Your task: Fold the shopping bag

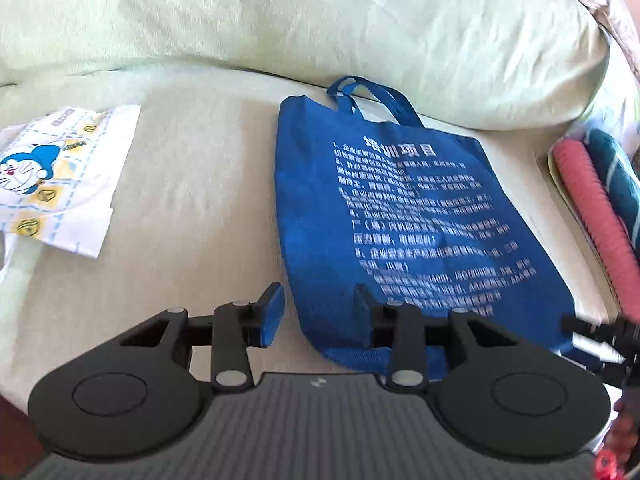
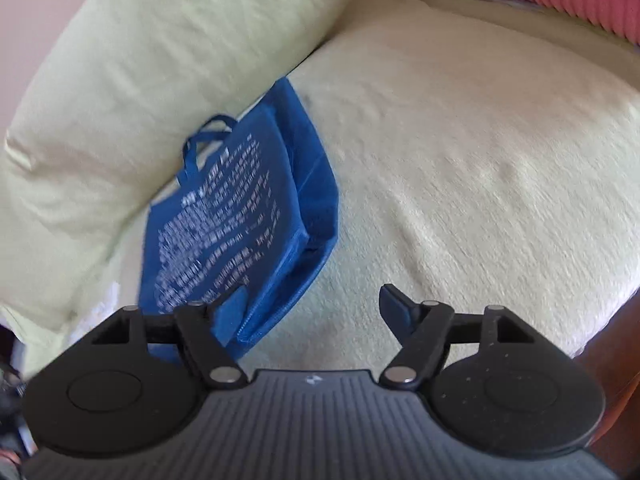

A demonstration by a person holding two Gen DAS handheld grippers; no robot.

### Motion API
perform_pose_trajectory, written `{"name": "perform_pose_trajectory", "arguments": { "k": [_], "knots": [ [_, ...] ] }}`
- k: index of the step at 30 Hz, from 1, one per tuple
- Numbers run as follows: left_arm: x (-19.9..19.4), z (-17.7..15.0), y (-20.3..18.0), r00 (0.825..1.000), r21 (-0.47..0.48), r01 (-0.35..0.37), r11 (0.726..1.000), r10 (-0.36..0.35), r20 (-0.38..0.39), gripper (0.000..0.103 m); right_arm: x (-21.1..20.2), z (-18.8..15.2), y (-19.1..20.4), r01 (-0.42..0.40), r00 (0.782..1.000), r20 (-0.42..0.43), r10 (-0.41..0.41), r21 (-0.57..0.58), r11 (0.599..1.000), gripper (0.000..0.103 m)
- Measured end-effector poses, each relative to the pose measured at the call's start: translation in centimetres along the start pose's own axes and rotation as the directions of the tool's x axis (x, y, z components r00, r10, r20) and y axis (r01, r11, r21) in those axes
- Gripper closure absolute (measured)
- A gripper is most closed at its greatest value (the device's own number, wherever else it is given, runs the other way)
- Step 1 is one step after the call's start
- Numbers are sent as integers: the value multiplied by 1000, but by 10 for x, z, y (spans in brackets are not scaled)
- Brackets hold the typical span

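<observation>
A blue non-woven shopping bag (image 1: 400,220) with white printed text lies flat on the cream bed cover (image 1: 192,200), its handles (image 1: 372,96) at the far end against a pillow. My left gripper (image 1: 318,314) is open over the bag's near left corner; the bag's left edge runs between its fingers, with no pad pressing on it. In the right wrist view the bag (image 2: 240,208) lies to the left. My right gripper (image 2: 314,310) stands open wide at its near right corner, the left finger (image 2: 232,312) over the bag's edge and the right finger over bare cover.
A pale green pillow (image 1: 360,20) lies behind the bag. A white cartoon-printed bag (image 1: 56,176) lies to the left. A pink ribbed roll (image 1: 592,208) and teal striped cloth (image 1: 616,172) lie at the right. The bed's wooden edge (image 2: 608,340) is near my right gripper.
</observation>
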State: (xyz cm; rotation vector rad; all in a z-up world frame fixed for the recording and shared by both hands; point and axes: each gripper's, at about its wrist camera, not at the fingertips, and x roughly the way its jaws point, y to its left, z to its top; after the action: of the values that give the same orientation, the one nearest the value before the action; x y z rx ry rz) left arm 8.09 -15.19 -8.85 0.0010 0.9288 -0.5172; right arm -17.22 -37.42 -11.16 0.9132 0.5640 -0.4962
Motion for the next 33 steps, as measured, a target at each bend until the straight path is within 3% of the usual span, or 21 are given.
{"name": "perform_pose_trajectory", "arguments": {
  "k": [2, 3, 4, 5, 7, 11, 12, 13, 14, 18, 21, 24, 26, 29, 33],
  "knots": [
    [1, -5, -4, 1000, 5, 5, 1000, -5, -14, 54, -8, 4, 15, 57, 991, 123, -44, -100, 993, 34],
    [1, -7, -6, 1000, 7, 8, 1000, -8, -21, 53, -10, 6, 21, 68, 988, 145, -46, -149, 986, 36],
    [1, -10, -8, 1000, 10, 11, 1000, -10, -28, 53, -7, 12, 29, 70, 989, 142, -42, -196, 978, 45],
    [3, -14, -10, 999, 12, 6, 1000, -5, -37, 53, -4, 18, 37, 68, 990, 133, -37, -243, 968, 59],
    [1, -20, -12, 999, 14, 7, 1000, -7, -39, 53, 8, 28, 49, 75, 994, 99, -46, -308, 948, 69],
    [-3, -21, -26, 999, 80, 45, 996, -47, 14, 53, 45, 38, 53, 88, 995, -16, -98, -306, 948, 66],
    [-1, -20, -31, 998, 105, 43, 994, -46, 30, 53, 55, 39, 52, 90, 993, -48, -109, -295, 951, 73],
    [1, -19, -36, 998, 129, 40, 991, -46, 44, 53, 57, 36, 50, 52, 996, -57, -72, -294, 954, 96],
    [9, -17, -45, 998, 173, 44, 984, -52, 44, 53, 55, 32, 49, 20, 998, -49, -36, -305, 952, 99],
    [37, -22, -65, 999, 260, 44, 965, -49, 14, 53, 28, 3, 46, -70, 992, 65, 109, -434, 898, 100],
    [68, -38, -77, 998, 305, -31, 952, 48, -48, 53, 10, -21, 27, -72, 973, 168, 161, -438, 896, 101],
    [76, -52, -85, 997, 349, -64, 935, 75, -17, 53, 8, -49, -8, -4, 976, 206, 67, -294, 956, 102],
    [77, -55, -94, 995, 396, -85, 914, 96, -8, 53, 11, -61, -13, 37, 980, 199, 16, -261, 965, 102],
    [70, -46, -96, 996, 395, -68, 916, 84, -25, 53, 16, -59, -3, 83, 981, 193, -30, -275, 958, 100],
    [57, -36, -93, 1000, 371, -16, 929, 16, 3, 51, 30, -42, 10, 145, 982, 172, -80, -406, 902, 100]
  ]
}}
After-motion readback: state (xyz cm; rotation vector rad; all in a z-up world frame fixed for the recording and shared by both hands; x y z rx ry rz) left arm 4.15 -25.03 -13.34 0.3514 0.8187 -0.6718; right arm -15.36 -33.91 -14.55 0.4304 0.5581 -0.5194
